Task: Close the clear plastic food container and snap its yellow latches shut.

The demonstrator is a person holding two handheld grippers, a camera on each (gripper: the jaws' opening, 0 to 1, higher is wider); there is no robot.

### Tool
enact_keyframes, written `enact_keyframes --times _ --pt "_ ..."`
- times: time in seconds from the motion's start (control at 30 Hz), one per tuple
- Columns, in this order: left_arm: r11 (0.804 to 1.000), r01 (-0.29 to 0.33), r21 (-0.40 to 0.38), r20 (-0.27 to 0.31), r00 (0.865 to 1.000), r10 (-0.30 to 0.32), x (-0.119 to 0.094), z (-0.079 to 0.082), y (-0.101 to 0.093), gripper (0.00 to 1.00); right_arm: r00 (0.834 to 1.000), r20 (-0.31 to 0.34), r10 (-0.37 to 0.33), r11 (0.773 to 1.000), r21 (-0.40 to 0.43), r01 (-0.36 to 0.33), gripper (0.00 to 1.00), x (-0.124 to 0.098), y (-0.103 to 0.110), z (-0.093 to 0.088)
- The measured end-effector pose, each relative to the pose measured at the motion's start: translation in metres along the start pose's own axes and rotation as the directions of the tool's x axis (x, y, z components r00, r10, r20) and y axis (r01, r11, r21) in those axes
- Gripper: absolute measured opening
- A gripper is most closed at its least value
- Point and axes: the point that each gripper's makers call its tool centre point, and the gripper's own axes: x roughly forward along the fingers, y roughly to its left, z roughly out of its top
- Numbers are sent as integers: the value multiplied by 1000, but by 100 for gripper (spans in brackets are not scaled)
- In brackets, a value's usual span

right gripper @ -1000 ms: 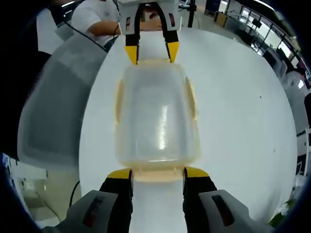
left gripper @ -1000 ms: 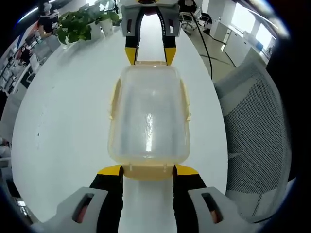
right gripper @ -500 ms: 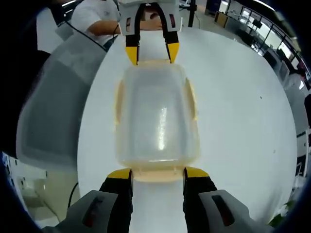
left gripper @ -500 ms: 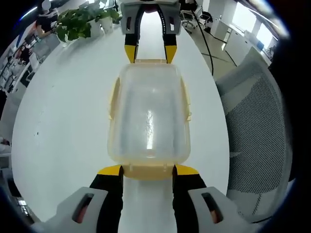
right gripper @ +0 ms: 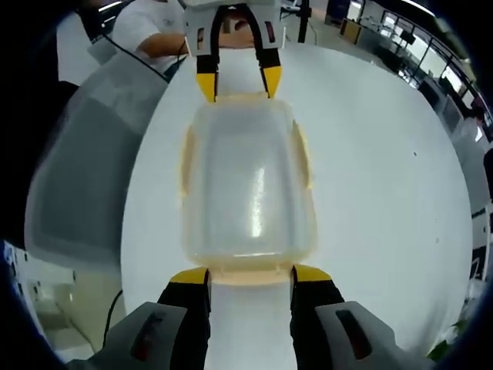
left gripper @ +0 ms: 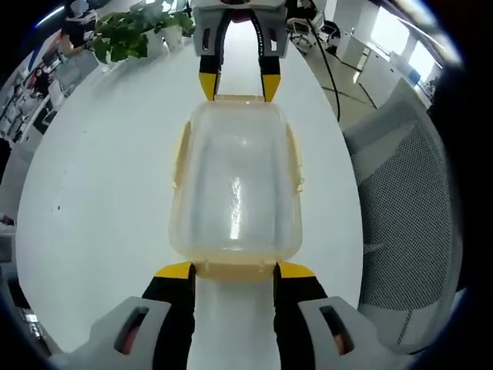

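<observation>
Container position: the clear plastic food container [left gripper: 236, 187] lies lid-on upon the white surface [left gripper: 100, 177], directly ahead of the left gripper [left gripper: 234, 271] and lengthwise between the two grippers; the right gripper view shows the same arrangement from the opposite end.

Left gripper: jaws spread about as wide as the near end latch [left gripper: 235, 270], one yellow tip at each corner of it; contact with the latch cannot be told for certain.

Right gripper: jaws likewise spread across its own near end latch [right gripper: 250, 276]; the right gripper [right gripper: 250, 275] appears at the far end of the container in the left gripper view, tips beside the far latch.

Side latches: the yellow latches on the long sides [left gripper: 182, 156] appear to stand slightly proud of the walls; whether they are snapped cannot be told.

Risk, sliding: the surface is smooth; uneven pressure from one end would likely push the container toward the opposite gripper rather than seat the latch.

Risk, lid seating: if the lid is not fully down, a forced latch could lift the rim or spring back; seating cannot be confirmed through the clear plastic.

Risk, slip-off: tips rest at the latch corners; a small sideways drift could drop a tip past the edge.

Surroundings: a mesh office chair [left gripper: 408, 200] just beside the surface; a potted plant [left gripper: 135, 35] beyond the far gripper, well apart; a person in a white shirt [right gripper: 154, 31] behind the far end in the right gripper view.

Obstruction: nothing lies between either gripper and the container.
</observation>
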Motion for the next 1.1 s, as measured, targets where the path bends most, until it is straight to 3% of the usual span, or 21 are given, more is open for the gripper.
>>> enact_keyframes --times 0.43,0.47,0.5,0.53,0.57,0.6,0.63,0.67,0.77,0.83,1.1 --pt "1000 10 -26 13 1000 -10 7 -3 -4 38 998 67 13 1000 23 -15 39 0 3 -2" --pt "1000 11 -28 9 1000 -11 8 -3 -4 32 998 69 16 1000 25 -18 39 0 4 -2" --pt "991 134 -19 -38 990 -135 10 -11 -24 6 998 64 -4 998 57 0 39 3 3 -5" --pt "986 168 -10 -75 983 -169 14 -18 -33 2 999 34 -4 997 77 2 39 5 3 -10" --pt "992 51 113 -87 995 -42 23 -16 -22 0 998 64 -12 1000 18 11 39 8 3 -6" --pt "983 -58 175 -65 995 71 22 -12 -6 0 998 56 -13 1000 3 13 39 8 5 -7" --pt "998 -32 60 -67 997 36 25 -13 -15 0 999 50 -13 1000 27 12 39 7 4 -7" --pt "1000 -4 -27 -51 999 3 26 -13 -20 0 999 51 -16 1000 21 14 39 6 4 -8" --pt "999 18 -40 17 1000 -17 20 -12 -18 0 997 77 -23 1000 0 23 39 4 4 -9" --pt "998 19 -56 14 1000 -18 17 -13 -17 0 996 87 -25 1000 3 25 40 5 4 -9" --pt "998 10 -57 -22 1000 -11 12 -24 -15 16 998 62 -25 1000 12 24 46 4 7 -14"
